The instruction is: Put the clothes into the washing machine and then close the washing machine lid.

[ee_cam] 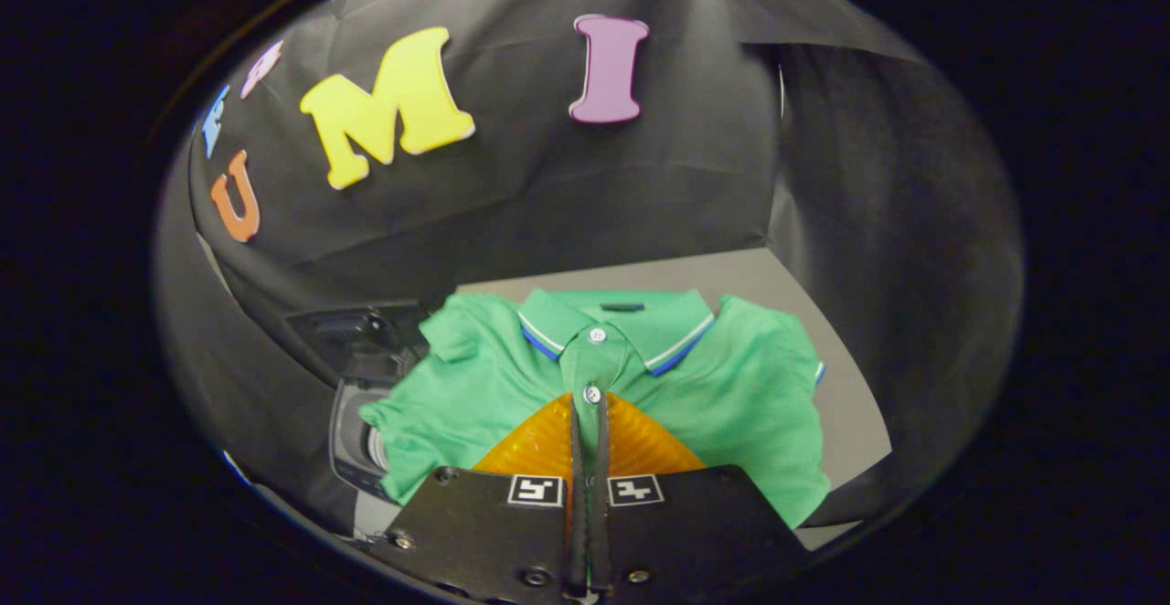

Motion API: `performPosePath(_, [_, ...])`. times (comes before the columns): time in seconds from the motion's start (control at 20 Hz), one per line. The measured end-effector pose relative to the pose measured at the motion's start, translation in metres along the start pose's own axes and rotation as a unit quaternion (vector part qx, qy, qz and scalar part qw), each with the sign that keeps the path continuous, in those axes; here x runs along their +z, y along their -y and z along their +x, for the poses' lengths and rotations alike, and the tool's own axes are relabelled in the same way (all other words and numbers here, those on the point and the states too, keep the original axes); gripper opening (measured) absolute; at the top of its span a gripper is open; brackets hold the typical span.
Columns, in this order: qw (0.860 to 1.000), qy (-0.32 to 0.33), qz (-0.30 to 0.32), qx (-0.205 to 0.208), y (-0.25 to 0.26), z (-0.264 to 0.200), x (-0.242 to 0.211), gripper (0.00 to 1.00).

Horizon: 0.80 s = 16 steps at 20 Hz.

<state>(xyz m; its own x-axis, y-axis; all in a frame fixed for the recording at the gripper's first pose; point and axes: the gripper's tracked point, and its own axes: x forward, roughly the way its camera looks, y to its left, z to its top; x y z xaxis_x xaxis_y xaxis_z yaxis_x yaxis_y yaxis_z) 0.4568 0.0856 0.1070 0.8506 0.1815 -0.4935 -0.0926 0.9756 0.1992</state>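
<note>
the grey table (850,404) runs under everything, backed by the booth's dark cloth wall. on it a green polo shirt (731,386) lies spread flat, front up, its collar at the far side with a white and blue stripe along the collar edge and the right sleeve cuff. its left part hangs over the washing machine (352,445), a dark unit just left of the shirt, whose round opening peeks out beside the left sleeve. behind that opening the machine's lid (352,331) stands raised, dark and boxy against the cloth.

the gripper (590,404) sits right over the shirt's front, and its fingers (539,445) are drawn together with only a thin slit between them. the tips meet at the button placket, just below the lower white button (592,394), with the upper button (598,334) and collar beyond them. whether any cloth is pinched in the slit cannot be told.
</note>
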Motion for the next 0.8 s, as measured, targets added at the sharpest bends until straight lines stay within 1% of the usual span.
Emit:
performPosePath(0.1, [0.999,0.031,-0.01,0.014,-0.019,-0.02,0.014,0.05])
performPosePath(0.3, [0.994,0.091,-0.007,0.058,-0.069,-0.063,0.04,0.05])
performPosePath(0.55, [0.982,0.155,-0.008,0.103,-0.125,-0.114,0.061,0.05])
performPosePath(0.8, [0.969,0.205,-0.028,0.135,-0.182,-0.17,0.079,0.05])
